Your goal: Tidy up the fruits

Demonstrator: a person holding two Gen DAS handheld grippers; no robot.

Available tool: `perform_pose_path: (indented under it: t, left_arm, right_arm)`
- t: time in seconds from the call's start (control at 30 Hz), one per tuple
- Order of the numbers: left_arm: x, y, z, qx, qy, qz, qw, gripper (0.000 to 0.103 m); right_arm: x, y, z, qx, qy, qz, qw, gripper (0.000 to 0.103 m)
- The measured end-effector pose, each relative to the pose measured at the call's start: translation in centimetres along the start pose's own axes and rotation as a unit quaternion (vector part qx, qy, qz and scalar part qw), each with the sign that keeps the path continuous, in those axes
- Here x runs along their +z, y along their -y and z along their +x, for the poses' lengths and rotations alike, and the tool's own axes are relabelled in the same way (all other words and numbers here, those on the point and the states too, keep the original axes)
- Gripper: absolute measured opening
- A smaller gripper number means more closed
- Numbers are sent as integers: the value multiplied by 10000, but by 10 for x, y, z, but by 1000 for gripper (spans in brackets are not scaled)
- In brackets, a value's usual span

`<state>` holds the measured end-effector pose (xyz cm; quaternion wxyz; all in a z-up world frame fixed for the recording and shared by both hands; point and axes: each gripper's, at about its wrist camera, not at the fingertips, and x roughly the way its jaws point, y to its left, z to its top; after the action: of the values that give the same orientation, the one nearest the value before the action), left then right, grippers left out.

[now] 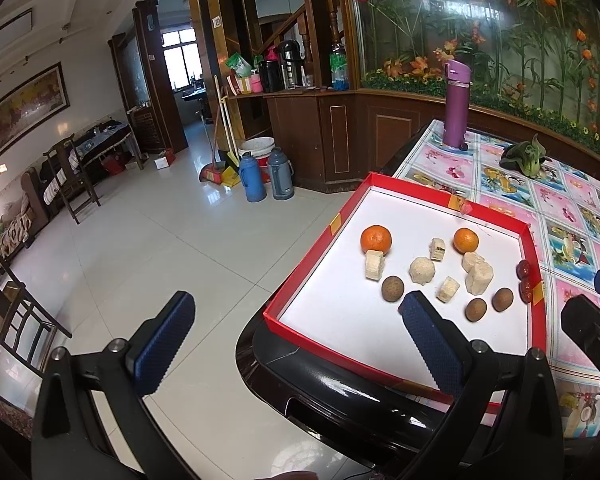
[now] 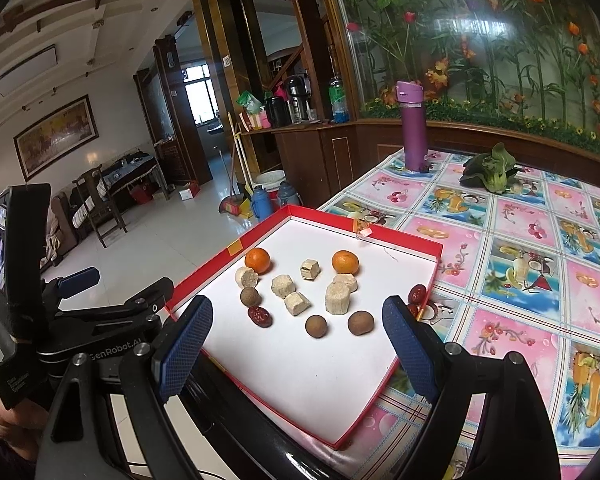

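Left jaws: the left gripper [image 1: 296, 340] stands wide apart and empty, low in the left wrist view, one blue pad over the floor, the other over the tray's near corner.
Right jaws: the right gripper [image 2: 296, 344] is spread just as wide with nothing between, low centre of the right wrist view, framing the tray's near edge.
Tray: a red-walled tray [image 2: 416, 320] with a white floor lies at the worktop's corner, centre of both views.
Fruit: two oranges [image 2: 257, 260] at the tray's far side, three brown round fruits [image 2: 316, 325] nearer, pale cake pieces [image 2: 337, 298] between them, red dates [image 2: 259, 316] lower left among them and by the right wall.
Worktop: a fruit-print cloth [image 2: 520, 264] in pink and blue squares covers it; a purple bottle [image 2: 412, 128] stands upright at the far end, a leafy green vegetable [image 2: 490, 168] lies upper right.
Room: glossy white floor tiles [image 1: 160, 248], blue and grey flasks [image 1: 266, 176] on the floor, a floral glass panel [image 1: 480, 20] upper right, a framed painting [image 1: 26, 106] upper left.
Writing: "GenRobot.AI" on the left gripper's body, lower left of the right wrist view.
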<state>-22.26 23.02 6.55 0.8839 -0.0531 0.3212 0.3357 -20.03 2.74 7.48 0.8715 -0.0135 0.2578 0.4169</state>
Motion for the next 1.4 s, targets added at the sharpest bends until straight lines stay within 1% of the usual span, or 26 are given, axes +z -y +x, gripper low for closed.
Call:
perform_pose_path:
  t: [0.47,0.87,1.4]
  left_arm:
    - [-2,2,-24,0,178,7,9998,103]
    - [-1,5,-45,19,374,28,9993,103]
    - [-1,7,-49,-29,388,28,9992,103]
  right_arm:
    - [2,-1,-22,-10,251,-55,9997,87]
    - [3,0,-33,19,381,-63,9993,87]
    - [3,3,-35,19,392,6,9992,87]
